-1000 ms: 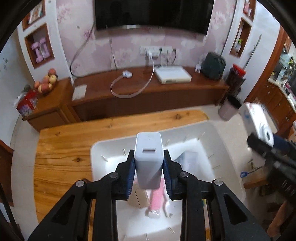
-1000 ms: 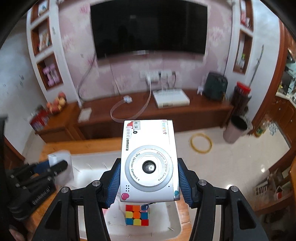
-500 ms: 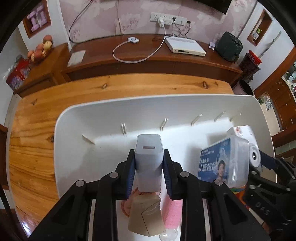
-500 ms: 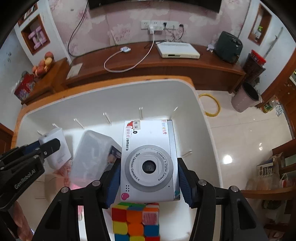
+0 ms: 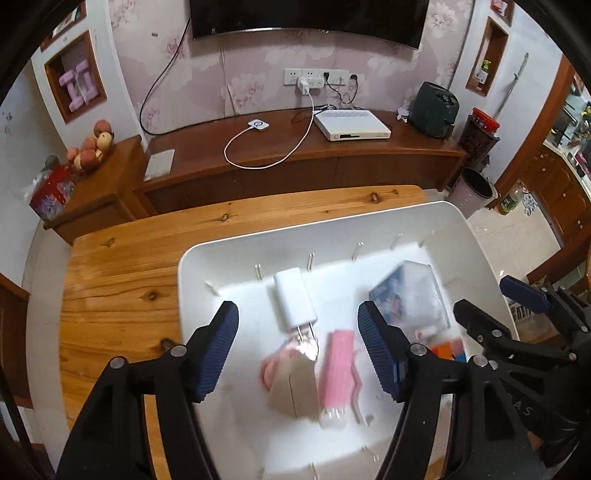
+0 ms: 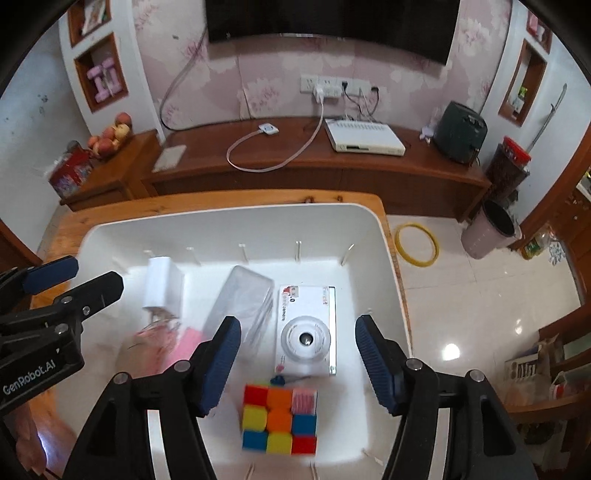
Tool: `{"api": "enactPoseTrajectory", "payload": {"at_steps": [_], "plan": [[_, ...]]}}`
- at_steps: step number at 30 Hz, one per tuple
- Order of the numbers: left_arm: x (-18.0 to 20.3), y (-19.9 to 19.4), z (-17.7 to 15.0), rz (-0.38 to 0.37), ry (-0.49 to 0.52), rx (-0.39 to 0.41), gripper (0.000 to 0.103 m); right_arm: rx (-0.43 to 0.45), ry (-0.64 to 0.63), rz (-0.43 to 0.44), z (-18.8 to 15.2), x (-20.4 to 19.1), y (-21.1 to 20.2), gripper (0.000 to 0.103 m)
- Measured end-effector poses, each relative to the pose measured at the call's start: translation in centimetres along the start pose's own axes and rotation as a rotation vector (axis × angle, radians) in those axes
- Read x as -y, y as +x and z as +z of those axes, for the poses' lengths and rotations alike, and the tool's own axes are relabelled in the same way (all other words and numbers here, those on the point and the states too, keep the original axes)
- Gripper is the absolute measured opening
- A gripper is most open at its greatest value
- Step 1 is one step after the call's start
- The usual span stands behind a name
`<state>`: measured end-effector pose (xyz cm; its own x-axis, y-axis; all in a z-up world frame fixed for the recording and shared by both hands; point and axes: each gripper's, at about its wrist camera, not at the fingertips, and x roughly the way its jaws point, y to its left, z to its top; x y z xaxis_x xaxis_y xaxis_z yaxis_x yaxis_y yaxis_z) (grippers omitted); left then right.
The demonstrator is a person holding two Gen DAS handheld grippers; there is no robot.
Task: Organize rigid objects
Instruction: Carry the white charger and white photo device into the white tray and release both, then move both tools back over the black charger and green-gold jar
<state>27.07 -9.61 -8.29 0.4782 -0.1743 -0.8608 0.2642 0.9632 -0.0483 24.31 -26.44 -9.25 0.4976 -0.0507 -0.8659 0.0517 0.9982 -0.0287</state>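
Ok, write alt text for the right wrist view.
The open right gripper hangs over a white plastic bin where a white toy camera lies lens up beside a clear plastic box, a multicoloured puzzle cube and a white charger block.

A wall television (image 5: 306, 16) hangs above a wooden cabinet (image 5: 295, 162) bearing a white set-top box (image 5: 351, 125).
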Motion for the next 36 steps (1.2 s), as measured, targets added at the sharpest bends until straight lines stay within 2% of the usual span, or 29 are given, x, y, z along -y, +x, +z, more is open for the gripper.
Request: {"api": "enactPoseTrajectory", "payload": {"at_steps": [6, 18, 28, 36], "plan": [[0.1, -4.2, -1.9, -0.009, 0.014, 0.026, 0.071, 0.046, -0.008, 0.014, -1.7, 0.1, -4.4, 0.065], [1.6, -11.0, -6.9, -0.015, 0.066, 0.068, 0.072, 0.132, -0.021, 0.042, -7.4, 0.1, -12.6, 0.065], [2.4, -13.0, -11.4, -0.088, 0.060, 0.060, 0.072, 0.195, -0.054, 0.049, -12.3, -0.9, -17.0, 0.065], [2.3, -13.2, -14.8, -0.091, 0.041, 0.090, 0.072, 0.210, -0.062, 0.050, -15.6, -1.5, -17.4, 0.066]]}}
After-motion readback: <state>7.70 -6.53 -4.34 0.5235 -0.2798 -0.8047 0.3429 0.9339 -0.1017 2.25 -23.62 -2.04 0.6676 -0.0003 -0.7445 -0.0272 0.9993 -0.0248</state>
